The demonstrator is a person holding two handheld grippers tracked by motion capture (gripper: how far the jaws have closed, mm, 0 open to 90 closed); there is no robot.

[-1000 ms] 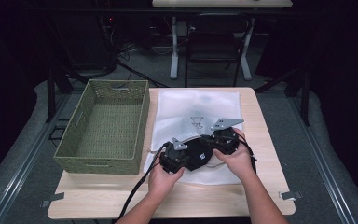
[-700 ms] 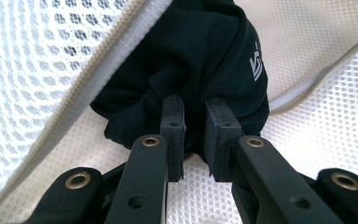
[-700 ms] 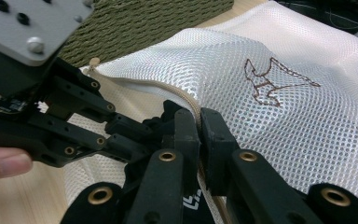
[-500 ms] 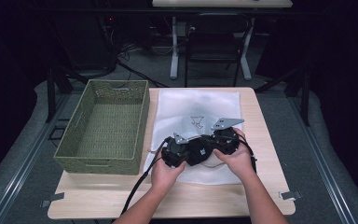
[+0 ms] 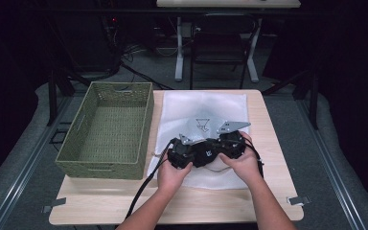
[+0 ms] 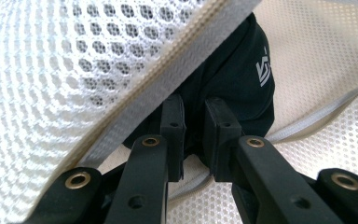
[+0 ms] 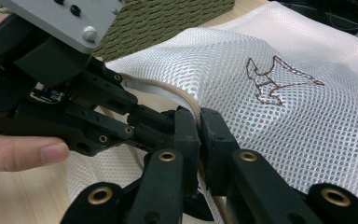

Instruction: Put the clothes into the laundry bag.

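Much was hidden. In the high view both hands covered the near edge of the white mesh laundry bag point(image 5: 199, 112), and the two claws met there so closely that their tips could not be made out. In the left gripper view a raised flap of mesh and its zipper tape point(image 6: 168, 88) blocked the upper left, and a dark garment point(image 6: 235, 79) with a pale logo showed inside the bag, cut off by the mesh; what kind of garment it was could not be told.

The left claw point(image 6: 193, 135) had its jaws nearly together, with a narrow gap between them, on the bag's zippered edge (whether the pads truly pinched it was hard to see). The right claw point(image 7: 199, 140) was clamped on the zipper edge point(image 7: 186, 100), fabric squeezed between its jaws, with the left claw's body at its 9 o'clock, just beside it.

The bag lay flat on the tabletop point(image 5: 268, 201), its long axis running from 6 to 12 o'clock, its open zippered end toward 6. A brown embroidered emblem point(image 7: 279, 81) sat on its upper face. A green woven basket point(image 5: 108, 129) stood at the bag's 9 o'clock, just beside it.
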